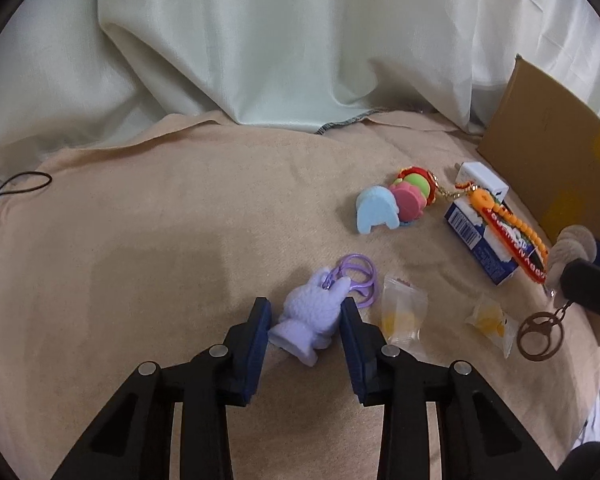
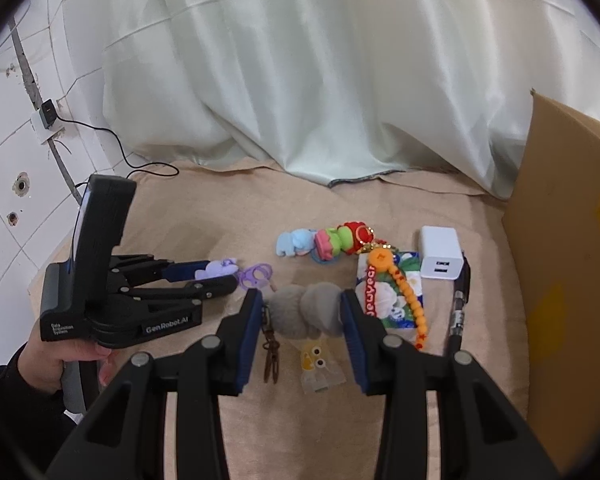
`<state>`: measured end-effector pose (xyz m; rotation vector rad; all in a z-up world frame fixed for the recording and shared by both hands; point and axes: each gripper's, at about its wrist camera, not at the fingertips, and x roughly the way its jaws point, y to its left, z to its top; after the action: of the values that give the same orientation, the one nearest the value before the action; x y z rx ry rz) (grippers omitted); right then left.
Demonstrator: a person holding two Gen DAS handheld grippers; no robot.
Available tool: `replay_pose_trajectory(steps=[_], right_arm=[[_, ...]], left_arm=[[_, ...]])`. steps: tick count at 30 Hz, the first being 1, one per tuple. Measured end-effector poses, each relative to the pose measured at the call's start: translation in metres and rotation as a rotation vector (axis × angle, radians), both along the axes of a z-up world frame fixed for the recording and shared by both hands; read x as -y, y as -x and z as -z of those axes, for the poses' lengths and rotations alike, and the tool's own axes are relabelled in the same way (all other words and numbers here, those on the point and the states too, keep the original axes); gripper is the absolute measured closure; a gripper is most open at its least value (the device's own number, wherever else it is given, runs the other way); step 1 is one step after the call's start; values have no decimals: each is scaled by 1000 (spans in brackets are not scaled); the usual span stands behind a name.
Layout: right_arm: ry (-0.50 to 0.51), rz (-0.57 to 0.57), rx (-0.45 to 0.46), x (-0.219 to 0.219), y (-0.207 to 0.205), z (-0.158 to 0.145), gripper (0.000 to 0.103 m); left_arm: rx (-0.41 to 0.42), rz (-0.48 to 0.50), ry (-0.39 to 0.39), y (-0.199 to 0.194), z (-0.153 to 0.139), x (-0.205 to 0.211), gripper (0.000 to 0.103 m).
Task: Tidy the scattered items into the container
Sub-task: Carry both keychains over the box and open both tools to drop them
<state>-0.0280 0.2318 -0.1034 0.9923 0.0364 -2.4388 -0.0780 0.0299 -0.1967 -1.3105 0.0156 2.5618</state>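
Observation:
A purple bunny keychain [image 1: 312,316] with a purple clip ring [image 1: 360,276] lies on the tan cloth between the open fingers of my left gripper [image 1: 305,326]; the right pad touches it, the left stands a little off. My right gripper [image 2: 302,312] holds a grey pompom keychain [image 2: 306,308] between its fingers, lifted above the cloth, its brown ring [image 2: 271,356] dangling; the pompom also shows in the left wrist view [image 1: 572,256]. The cardboard box [image 2: 568,264] stands at the right.
On the cloth lie a blue, pink and green plush string [image 1: 396,204], a white charger [image 2: 440,258], a blue tissue pack [image 1: 480,240] under an orange bead strap [image 2: 400,284], two clear candy packets [image 1: 402,312], a black pen [image 2: 460,304]. A pale curtain hangs behind.

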Motion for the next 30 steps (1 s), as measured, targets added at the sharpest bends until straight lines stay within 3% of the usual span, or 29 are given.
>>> replay_pose_trajectory(steps=[3, 6, 9, 14, 20, 30], right_arm=[[2, -3, -4, 1, 0, -2, 59], [9, -9, -10, 4, -1, -4, 59], [45, -22, -16, 7, -3, -11, 59], [116, -53, -29, 22, -8, -20, 59], [81, -86, -21, 53, -8, -13, 59], [31, -48, -19, 65, -6, -9, 59]], left_arm=[[-22, -34, -29, 0, -5, 8, 68], [-67, -63, 13, -3, -17, 13, 68], [-95, -81, -2, -10, -33, 23, 68], [-133, -195, 50, -26, -51, 45, 67], [-130, -288, 76, -38, -57, 75, 67], [-135, -301, 113, -48, -63, 80, 67]])
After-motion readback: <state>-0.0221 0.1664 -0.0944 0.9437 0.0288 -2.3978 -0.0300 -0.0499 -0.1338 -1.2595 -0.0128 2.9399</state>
